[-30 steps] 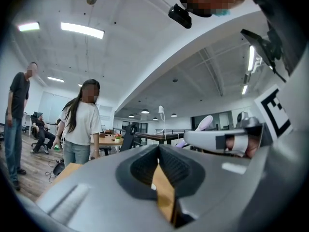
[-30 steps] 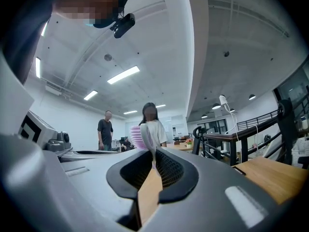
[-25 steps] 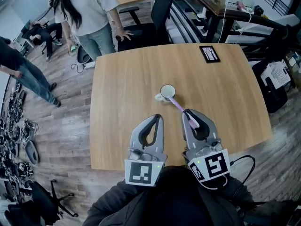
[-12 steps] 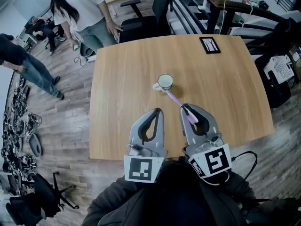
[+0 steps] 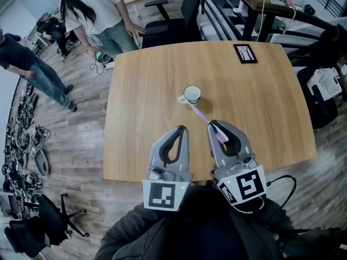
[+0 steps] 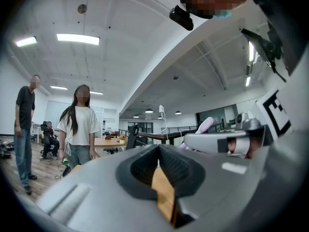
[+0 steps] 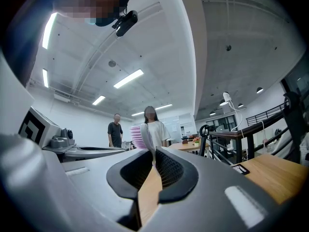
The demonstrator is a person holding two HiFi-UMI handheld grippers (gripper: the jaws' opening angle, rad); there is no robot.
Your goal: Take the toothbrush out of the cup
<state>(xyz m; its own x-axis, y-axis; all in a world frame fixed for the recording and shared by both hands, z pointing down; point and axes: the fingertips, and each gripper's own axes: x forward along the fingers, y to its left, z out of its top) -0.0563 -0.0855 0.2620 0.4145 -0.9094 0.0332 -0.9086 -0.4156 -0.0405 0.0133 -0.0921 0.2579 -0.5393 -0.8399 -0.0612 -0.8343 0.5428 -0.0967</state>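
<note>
Nearest us, our left hand-held gripper (image 5: pixel 181 130) sits closed and empty. Our right hand-held gripper (image 5: pixel 215 128) pinches the lilac toothbrush (image 5: pixel 201 117) by its handle end, its head reaching the white mug's (image 5: pixel 192 95) near side on the surface (image 5: pixel 260 107). If we swing sideways, the head could knock the unheld mug over.

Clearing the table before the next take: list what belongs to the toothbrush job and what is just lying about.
Job: toothbrush, cup, right gripper gripping the toothbrush.
Lying about: flat black device near the table far edge; left gripper, shut, empty.
</note>
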